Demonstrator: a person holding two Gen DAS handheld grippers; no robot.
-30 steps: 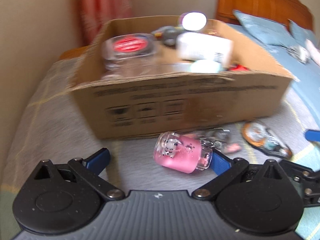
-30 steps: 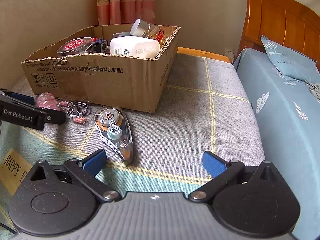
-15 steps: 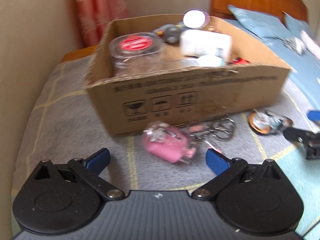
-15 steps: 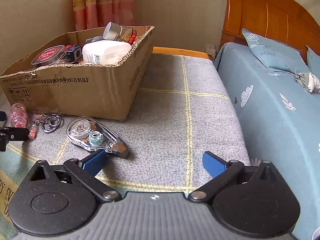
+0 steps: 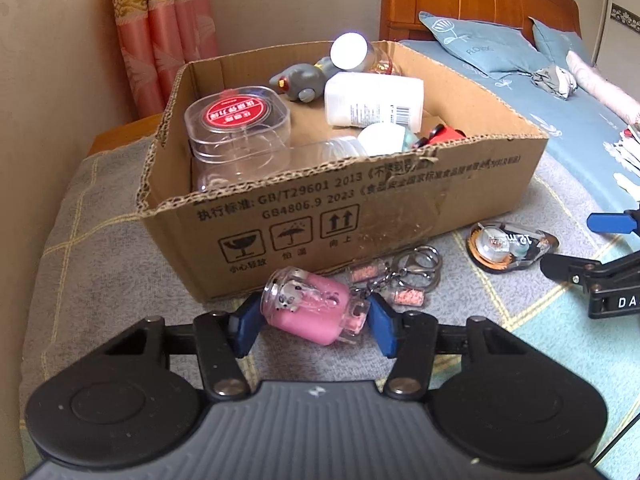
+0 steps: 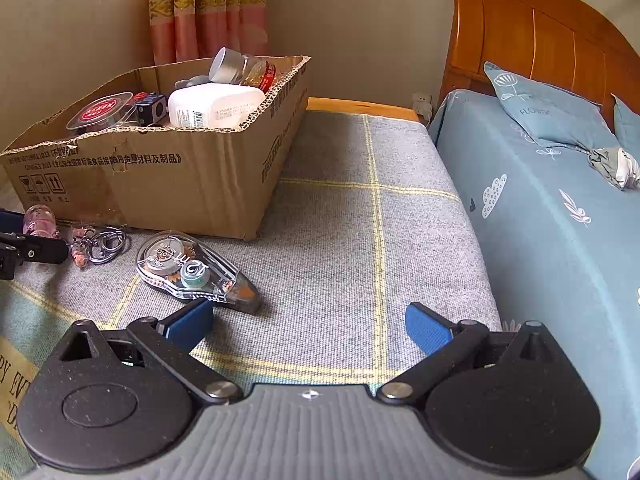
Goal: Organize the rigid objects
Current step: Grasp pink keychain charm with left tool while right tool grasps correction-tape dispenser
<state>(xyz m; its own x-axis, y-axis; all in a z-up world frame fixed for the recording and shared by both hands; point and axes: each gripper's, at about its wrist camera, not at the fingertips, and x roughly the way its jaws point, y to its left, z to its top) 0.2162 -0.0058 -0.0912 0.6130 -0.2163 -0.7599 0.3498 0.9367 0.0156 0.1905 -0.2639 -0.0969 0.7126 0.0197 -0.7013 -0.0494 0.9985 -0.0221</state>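
Box (image 5: 400,204) already holds several items; left claw (image 5: 314,322), jaws just closing, pinches pink keychain bottle (image 5: 310,308) on the blanket, right claw (image 6: 308,324) spread near tape dispenser (image 6: 192,272), both unboxed.

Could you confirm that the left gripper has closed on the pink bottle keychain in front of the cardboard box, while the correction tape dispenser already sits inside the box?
Not quite: the correction tape dispenser lies on the blanket in front of the cardboard box, as the right wrist view shows. The left gripper has indeed just closed on the pink bottle keychain.
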